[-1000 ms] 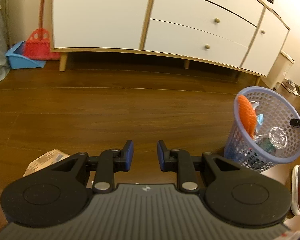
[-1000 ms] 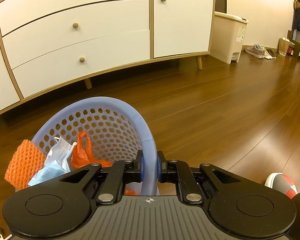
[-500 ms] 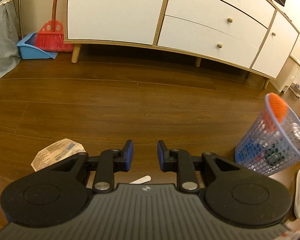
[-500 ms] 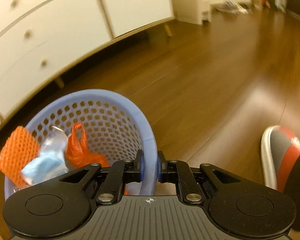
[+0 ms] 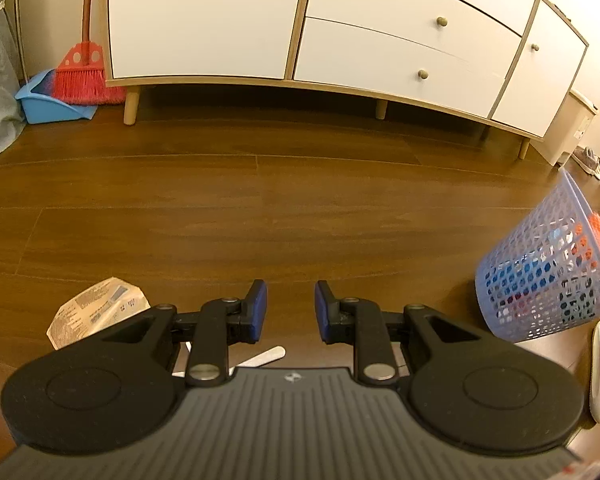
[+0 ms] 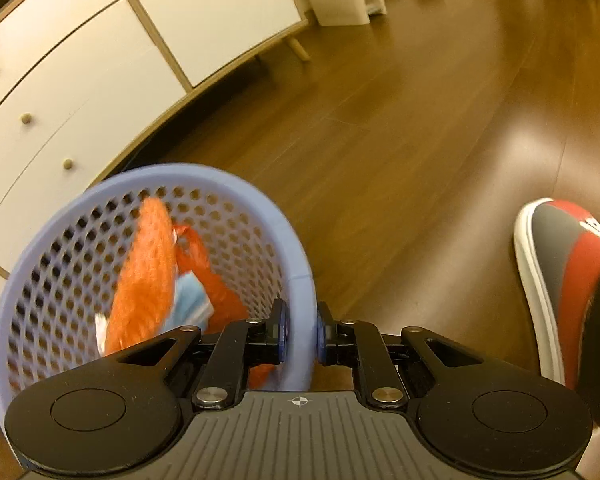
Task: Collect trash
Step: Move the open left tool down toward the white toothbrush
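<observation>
while hovering low over the wood floor (image 5: 300,216), left gripper (image 5: 290,311) with blue pads spread wide and nothing between them. far left against the wall: blue dustpan (image 5: 46,104) with red broom (image 5: 85,76) standing in it, beside the white sideboard (image 5: 340,32). near left of the fingers, flat on the boards: crumpled tan paper wrapper (image 5: 96,310); just behind the fingers, a pale flat stick (image 5: 266,355), partly hidden. off to the right, tilted: lavender mesh basket (image 5: 548,280), holding orange and blue scraps. further right, right gripper (image 6: 299,332) pinched onto the basket's near rim, pads pressing either side of the wall. inside: orange netting (image 6: 146,272), orange plastic bag (image 6: 210,276), pale blue mask (image 6: 190,304), slightly blurred. at far right, a grey and red shoe (image 6: 564,280) on the floor.
</observation>
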### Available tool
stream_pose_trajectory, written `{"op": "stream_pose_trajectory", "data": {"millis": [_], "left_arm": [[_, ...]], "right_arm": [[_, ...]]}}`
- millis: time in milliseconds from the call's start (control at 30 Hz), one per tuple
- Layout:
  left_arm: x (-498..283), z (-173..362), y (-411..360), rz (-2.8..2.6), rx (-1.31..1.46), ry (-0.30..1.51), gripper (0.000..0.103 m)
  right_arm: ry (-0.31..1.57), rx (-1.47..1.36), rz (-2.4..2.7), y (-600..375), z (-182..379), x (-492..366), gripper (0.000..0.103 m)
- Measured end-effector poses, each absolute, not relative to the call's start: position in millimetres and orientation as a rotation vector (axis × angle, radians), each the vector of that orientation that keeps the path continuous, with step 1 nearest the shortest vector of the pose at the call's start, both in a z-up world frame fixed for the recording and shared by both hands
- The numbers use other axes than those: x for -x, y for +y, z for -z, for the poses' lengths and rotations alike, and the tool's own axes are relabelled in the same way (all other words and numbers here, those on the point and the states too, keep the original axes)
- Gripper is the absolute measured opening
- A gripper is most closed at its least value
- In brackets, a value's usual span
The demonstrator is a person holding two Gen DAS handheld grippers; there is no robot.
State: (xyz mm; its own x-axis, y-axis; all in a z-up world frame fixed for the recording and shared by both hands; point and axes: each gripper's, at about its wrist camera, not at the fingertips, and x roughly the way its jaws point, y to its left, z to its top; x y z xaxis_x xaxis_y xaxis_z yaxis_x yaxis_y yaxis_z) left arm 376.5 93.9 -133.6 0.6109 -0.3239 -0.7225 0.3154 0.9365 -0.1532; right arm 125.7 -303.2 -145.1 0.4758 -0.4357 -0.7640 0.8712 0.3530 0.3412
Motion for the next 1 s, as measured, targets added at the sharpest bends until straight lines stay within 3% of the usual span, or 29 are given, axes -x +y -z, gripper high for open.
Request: {"op": "stream_pose_trajectory", "data": {"millis": [233, 1000], "left_arm": [[-372, 145, 109, 0.329, 0.029, 0.868, 0.022], [-365, 155, 117, 0.317, 0.036, 0.894, 0.027]], "right_arm": [[0.676, -0.644, 0.848, -276, 131, -165, 0.010], [0.738, -0.624, 0.819, -269, 141, -171, 0.011]]}}
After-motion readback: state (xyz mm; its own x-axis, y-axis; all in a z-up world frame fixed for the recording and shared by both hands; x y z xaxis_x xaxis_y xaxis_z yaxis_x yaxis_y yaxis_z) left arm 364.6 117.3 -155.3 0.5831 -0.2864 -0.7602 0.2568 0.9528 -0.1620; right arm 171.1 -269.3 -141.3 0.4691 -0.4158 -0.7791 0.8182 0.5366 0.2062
